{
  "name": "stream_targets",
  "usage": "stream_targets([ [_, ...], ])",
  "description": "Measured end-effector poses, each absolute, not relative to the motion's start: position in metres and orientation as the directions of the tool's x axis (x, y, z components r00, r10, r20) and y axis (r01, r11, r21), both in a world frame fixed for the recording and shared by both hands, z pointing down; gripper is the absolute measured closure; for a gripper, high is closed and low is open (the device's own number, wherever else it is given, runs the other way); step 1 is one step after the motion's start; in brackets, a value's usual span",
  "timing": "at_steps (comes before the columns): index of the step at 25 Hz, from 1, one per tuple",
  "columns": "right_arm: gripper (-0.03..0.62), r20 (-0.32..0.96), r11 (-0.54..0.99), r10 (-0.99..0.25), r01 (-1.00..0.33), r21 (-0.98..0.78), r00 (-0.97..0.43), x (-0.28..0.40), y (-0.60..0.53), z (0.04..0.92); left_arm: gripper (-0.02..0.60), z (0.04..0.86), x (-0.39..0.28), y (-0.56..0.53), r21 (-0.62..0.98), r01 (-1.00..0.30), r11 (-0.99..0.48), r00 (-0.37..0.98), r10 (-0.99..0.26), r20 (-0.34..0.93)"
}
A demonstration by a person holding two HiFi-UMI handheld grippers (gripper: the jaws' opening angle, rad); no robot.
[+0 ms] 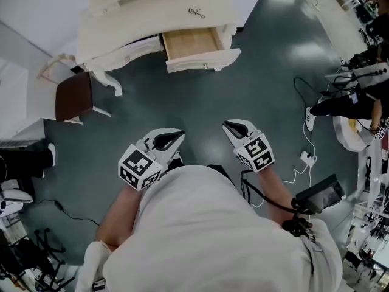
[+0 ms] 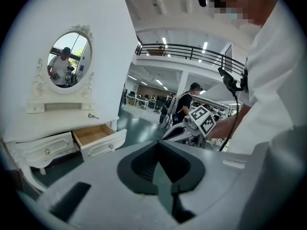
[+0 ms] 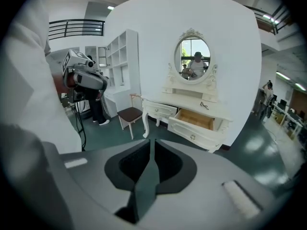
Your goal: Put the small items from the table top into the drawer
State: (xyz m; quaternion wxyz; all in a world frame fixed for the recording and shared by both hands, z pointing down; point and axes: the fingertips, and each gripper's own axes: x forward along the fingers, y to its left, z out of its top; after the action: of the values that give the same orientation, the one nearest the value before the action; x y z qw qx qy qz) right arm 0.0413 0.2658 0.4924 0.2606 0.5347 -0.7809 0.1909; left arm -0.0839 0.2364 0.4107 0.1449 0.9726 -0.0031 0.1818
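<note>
1. Right gripper [image 3: 151, 143]: jaws a slit apart, empty. Left gripper [image 2: 158, 143]: jaws pressed together, empty.
2. Small dark metal clip [image 1: 196, 11] lies well ahead on the cream dressing table [image 1: 170, 14], just behind its open wooden drawer [image 1: 193, 44]. Both grippers are about equally far.

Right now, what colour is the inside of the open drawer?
Light bare wood inside the drawer; clearest in the head view.
</note>
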Motion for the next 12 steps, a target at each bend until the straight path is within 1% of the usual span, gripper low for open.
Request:
stream_targets([
  [4, 0.56, 0.611, 0.306, -0.761, -0.951, 0.04, -0.219, 0.056, 0.195, 0.483, 0.58, 0.415, -0.103, 0.171, 0.268, -0.051, -0.962, 0.932, 0.05, 0.359],
  [8, 0.56, 0.621, 0.301, -0.762, -0.95, 0.088, -0.184, 0.065, 0.148, 0.472, 0.58, 0.414, -0.128, 0.132, 0.286, -0.104, -0.953, 0.935, 0.004, 0.356],
  [12, 0.557, 0.637, 0.316, -0.751, -0.942, 0.112, -0.176, 0.089, 0.092, 0.471, 0.58, 0.416, -0.133, 0.098, 0.319, -0.169, -0.933, 0.937, -0.052, 0.345],
])
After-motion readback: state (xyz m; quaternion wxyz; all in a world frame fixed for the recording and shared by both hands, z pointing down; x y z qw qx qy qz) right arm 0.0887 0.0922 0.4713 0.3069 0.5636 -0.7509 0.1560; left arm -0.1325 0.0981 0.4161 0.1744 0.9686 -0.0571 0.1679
